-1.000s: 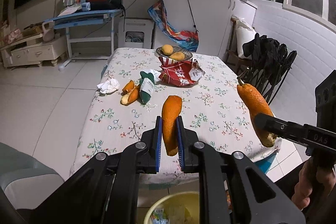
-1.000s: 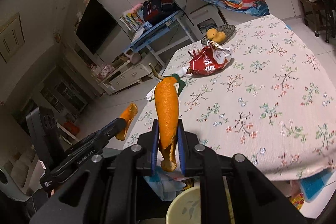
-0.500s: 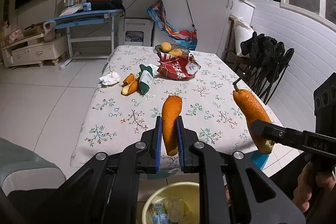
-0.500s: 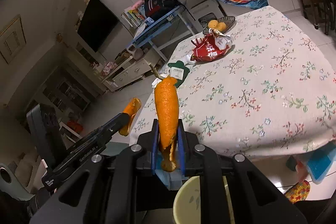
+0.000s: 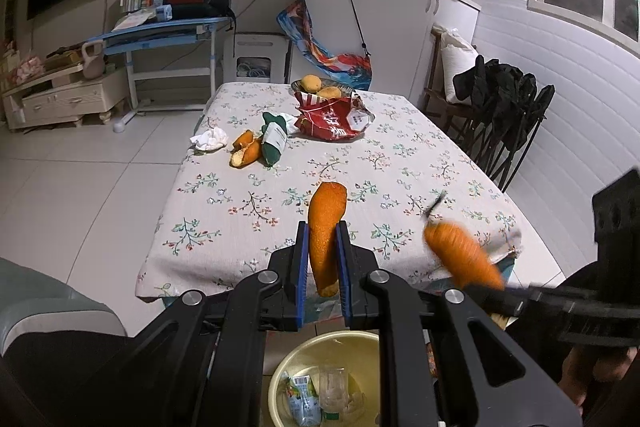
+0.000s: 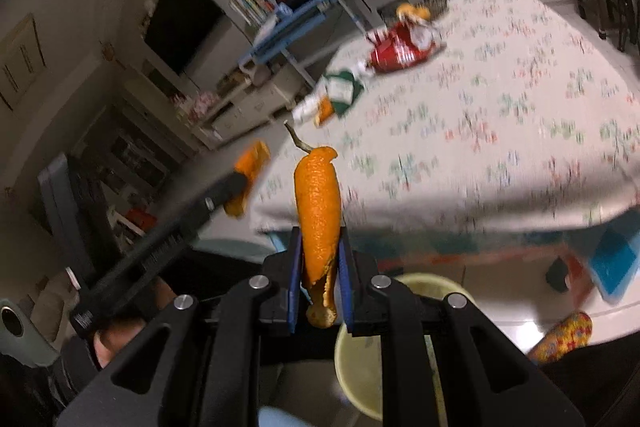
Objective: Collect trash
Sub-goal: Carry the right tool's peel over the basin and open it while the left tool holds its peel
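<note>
The left gripper (image 5: 323, 269) has its blue-padded fingers (image 5: 301, 263) pinching an orange peel strip (image 5: 325, 227) that stands upright between them, its rounded top above the fingertips and its lower end hanging just below the pads. The right gripper (image 6: 319, 281) likewise pinches a stemmed orange peel (image 6: 317, 211), a longer curl with a thin dark stem at its top; its ragged lower tip pokes out beneath the pads. In the left view this second peel shows blurred at the right, near the front edge of the surface (image 5: 400, 163), which wears a white cloth printed with small flowers. Below both grippers, on the floor in front of that edge, sits a pale yellow bin (image 5: 284, 379) already holding a clear plastic cup (image 5: 334, 387) and a small printed carton (image 5: 302, 399). Further back on the cloth lie 2 more peel pieces (image 5: 245, 153) touching each other, a dark green packet (image 5: 274, 143) just beside them, a crumpled white tissue (image 5: 210, 139) to their left, and a red snack bag (image 5: 332, 117) near a dish of yellow fruit (image 5: 320, 89). The right view is motion-blurred across the cloth, though the peel between its fingers is sharp.
</note>
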Available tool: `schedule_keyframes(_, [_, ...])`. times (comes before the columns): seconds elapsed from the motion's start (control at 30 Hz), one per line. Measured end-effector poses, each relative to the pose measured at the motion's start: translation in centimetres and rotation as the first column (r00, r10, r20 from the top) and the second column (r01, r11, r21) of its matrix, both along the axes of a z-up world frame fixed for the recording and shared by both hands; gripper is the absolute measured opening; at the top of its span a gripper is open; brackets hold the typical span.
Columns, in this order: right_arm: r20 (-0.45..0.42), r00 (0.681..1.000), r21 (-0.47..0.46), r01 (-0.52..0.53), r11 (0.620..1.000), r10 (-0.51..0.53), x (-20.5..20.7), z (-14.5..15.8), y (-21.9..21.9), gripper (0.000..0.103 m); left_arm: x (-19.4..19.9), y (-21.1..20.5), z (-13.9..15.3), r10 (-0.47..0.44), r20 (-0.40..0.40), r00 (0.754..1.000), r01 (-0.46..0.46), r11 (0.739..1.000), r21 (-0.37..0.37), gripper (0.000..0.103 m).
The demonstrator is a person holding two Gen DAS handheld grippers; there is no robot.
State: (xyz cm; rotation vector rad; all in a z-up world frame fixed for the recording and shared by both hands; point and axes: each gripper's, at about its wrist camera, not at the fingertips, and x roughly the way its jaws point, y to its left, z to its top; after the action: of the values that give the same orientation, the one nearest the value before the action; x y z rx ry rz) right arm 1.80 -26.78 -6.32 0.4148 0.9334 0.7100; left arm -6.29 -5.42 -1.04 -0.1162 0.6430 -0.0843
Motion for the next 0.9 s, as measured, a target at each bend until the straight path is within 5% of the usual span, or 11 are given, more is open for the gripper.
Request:
schedule_keyframes(0.4, [-0.208,0.975,-0.202,-0.121,0.972,0.078,-0.9,-5.2,1.7,0.018,0.5,-0.4,0.0,-0.017,-0.017,1.0,0.017,1.0,-0.001,0.013])
schedule_keyframes(0.6, [-0.232,0.967,-0.263,-0.166,0.95,0.104,-1.4,-6.1,2.8,0.02,0.4,-0.7,-0.2,-0.032,-0.028,0.999,0.032,0.999,-0.003,0.013])
schedule_keyframes(0.9, [-0.226,0.971,-0.278,-0.137,0.951,0.073,-1.2,-6.1,2.7,0.042,-0.1,-1.4,-1.0,-0.057,-0.047,0.997,0.057,0.998,-0.007,0.013])
